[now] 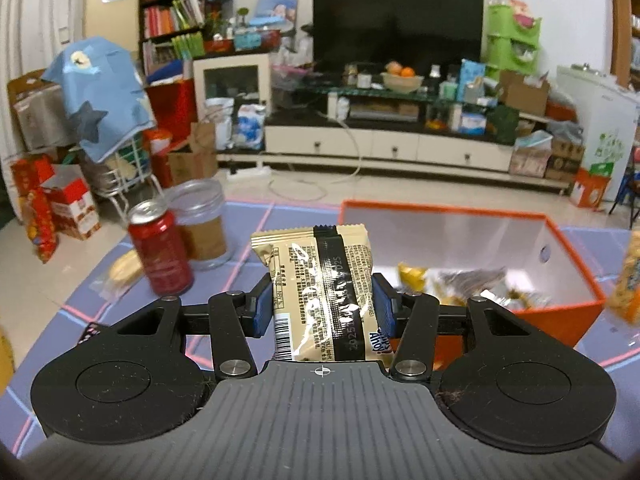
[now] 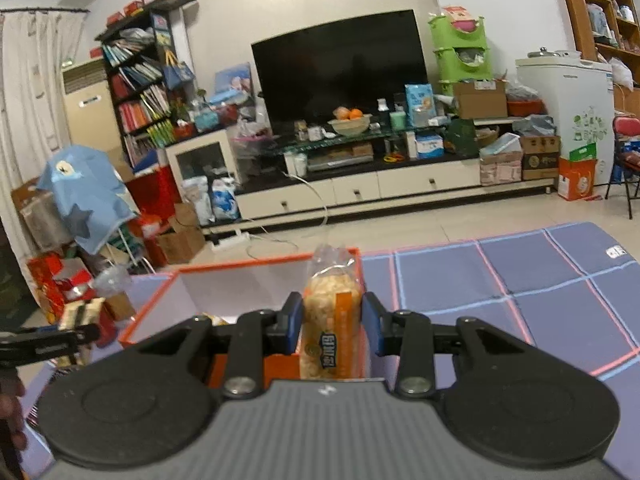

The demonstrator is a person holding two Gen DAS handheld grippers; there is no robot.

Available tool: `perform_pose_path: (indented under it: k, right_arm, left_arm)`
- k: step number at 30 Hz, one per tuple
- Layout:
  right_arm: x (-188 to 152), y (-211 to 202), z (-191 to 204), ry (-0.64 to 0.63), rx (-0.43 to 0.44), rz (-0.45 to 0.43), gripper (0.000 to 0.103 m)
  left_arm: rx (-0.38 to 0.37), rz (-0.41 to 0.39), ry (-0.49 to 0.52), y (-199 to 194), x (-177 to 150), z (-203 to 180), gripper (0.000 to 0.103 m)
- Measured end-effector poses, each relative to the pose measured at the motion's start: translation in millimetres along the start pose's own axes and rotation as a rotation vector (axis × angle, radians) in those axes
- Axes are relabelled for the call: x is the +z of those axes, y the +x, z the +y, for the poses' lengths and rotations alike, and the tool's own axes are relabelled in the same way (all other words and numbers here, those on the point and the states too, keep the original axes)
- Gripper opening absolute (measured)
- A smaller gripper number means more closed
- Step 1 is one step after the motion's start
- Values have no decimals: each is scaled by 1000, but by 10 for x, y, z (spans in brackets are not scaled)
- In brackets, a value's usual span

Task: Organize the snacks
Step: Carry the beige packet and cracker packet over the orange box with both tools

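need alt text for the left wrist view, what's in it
The left gripper has its jaws shut on a beige and black foil snack packet, above a purple grid mat. An open orange cardboard box holding wrapped snacks sits right; a red drink can stands left.

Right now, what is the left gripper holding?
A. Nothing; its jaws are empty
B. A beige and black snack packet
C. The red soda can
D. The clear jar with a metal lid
B: in the left wrist view the left gripper has its jaws pressed on both sides of the beige and black snack packet, while the red can and the clear jar stand untouched on the mat behind.
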State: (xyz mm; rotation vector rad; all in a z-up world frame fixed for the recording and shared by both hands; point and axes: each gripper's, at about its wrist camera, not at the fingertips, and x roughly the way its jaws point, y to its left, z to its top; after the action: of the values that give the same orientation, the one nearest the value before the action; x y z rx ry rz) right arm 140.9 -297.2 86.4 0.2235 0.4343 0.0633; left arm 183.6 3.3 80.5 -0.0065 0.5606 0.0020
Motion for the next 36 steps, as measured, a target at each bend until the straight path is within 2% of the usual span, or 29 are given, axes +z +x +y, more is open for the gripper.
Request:
perform_pose_path:
  k: [8, 14, 22, 25, 36]
  right_arm:
    - [195, 155, 264, -27, 32, -23, 39]
    - [341, 455, 417, -78, 23, -40, 39]
    - [343, 797, 407, -92, 8, -32, 39]
    - [303, 876, 409, -92, 10, -14, 39]
    - [299, 897, 408, -88, 16, -10, 39]
  left_arm:
    - [-44, -28, 37, 149, 337, -441, 16]
    - [-53, -13, 60, 386, 462, -674, 16]
    - [-50, 14, 43, 653, 507, -759, 15]
    - [-26, 7, 60, 712, 515, -810, 15]
    - [-33, 20, 64, 786, 487, -849, 16]
